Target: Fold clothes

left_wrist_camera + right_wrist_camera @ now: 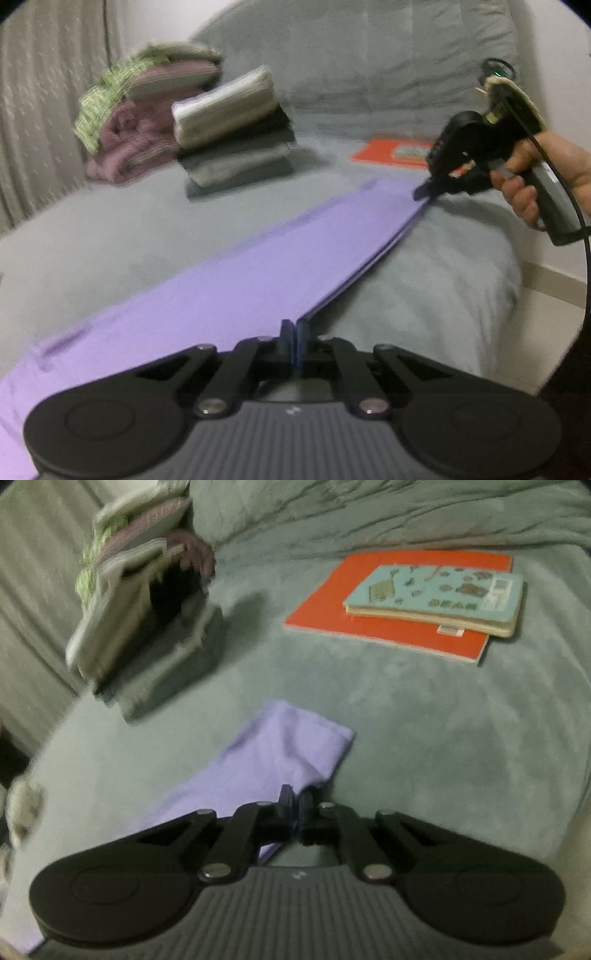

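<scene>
Lilac garment [236, 273], folded long, taut.

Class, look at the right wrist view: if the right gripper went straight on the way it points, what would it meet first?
Probably the lilac cloth that the right gripper is pinching, then the grey bed cover; depth is uncertain.

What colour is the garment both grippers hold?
Plain lilac garment, no pattern; clearest in the left wrist view.

folded stack [144, 635] left, books [406, 602] right, seemingly clear between
</scene>
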Demonstrator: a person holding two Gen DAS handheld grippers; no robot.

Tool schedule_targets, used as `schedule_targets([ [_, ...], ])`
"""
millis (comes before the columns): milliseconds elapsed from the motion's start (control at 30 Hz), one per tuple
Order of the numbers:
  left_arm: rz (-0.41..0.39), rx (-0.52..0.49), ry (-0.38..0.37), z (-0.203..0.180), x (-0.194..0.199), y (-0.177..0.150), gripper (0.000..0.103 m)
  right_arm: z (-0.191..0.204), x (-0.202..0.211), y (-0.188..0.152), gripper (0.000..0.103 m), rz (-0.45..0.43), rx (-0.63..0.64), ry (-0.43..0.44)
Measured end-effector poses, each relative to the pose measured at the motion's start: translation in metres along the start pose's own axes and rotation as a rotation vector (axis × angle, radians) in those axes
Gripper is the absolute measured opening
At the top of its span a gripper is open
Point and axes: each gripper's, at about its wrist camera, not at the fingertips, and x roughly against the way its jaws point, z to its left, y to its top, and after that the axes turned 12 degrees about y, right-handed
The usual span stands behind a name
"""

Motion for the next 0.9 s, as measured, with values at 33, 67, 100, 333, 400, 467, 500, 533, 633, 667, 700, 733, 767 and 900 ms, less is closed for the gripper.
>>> schedule_targets([
  [33,0.006,0.003,-0.005,0.0,-0.001,-0.001,0.001,0.002,-0.003,-0.003,0.001,0.005,0.034,-0.017],
  [67,0.011,0.006,-0.01,0.0,-0.002,-0.002,0.002,0.007,-0.004,-0.004,0.002,0.005,0.077,-0.033],
  [100,0.017,0.009,-0.015,0.001,-0.004,-0.004,0.002,0.013,-0.004,-0.006,0.004,0.005,0.12,-0.049],
  [333,0.018,0.102,-0.091,0.024,0.014,0.0,0.039,0.028,0.001,-0.005,0.042,-0.056,0.205,-0.11],
  [400,0.02,0.126,-0.08,0.033,0.016,0.002,0.04,0.032,0.003,-0.002,0.042,-0.076,0.207,-0.115],
  [467,0.028,0.15,-0.057,0.046,0.018,0.002,0.042,0.038,0.003,0.0,0.042,-0.086,0.211,-0.112],
  [500,0.032,0.155,-0.045,0.052,0.019,0.002,0.043,0.041,0.003,0.001,0.042,-0.09,0.213,-0.107],
  [533,0.037,0.158,-0.027,0.059,0.02,0.002,0.044,0.046,0.002,0.002,0.042,-0.09,0.218,-0.098],
  [633,0.049,0.171,0.033,0.083,0.022,0.004,0.046,0.063,-0.004,0.005,0.042,-0.081,0.238,-0.062],
  [667,0.055,0.185,0.043,0.092,0.023,0.005,0.048,0.069,-0.008,0.005,0.042,-0.073,0.244,-0.05],
  [700,0.059,0.194,0.054,0.1,0.024,0.006,0.051,0.076,-0.012,0.005,0.042,-0.065,0.251,-0.038],
  [733,0.059,0.196,0.069,0.107,0.025,0.007,0.053,0.082,-0.016,0.004,0.042,-0.056,0.258,-0.025],
  [767,0.055,0.192,0.085,0.113,0.025,0.008,0.059,0.089,-0.02,0.004,0.042,-0.048,0.264,-0.013],
  [900,0.016,0.208,0.133,0.131,0.024,0.005,0.077,0.117,-0.036,0.0,0.043,-0.003,0.278,0.039],
])
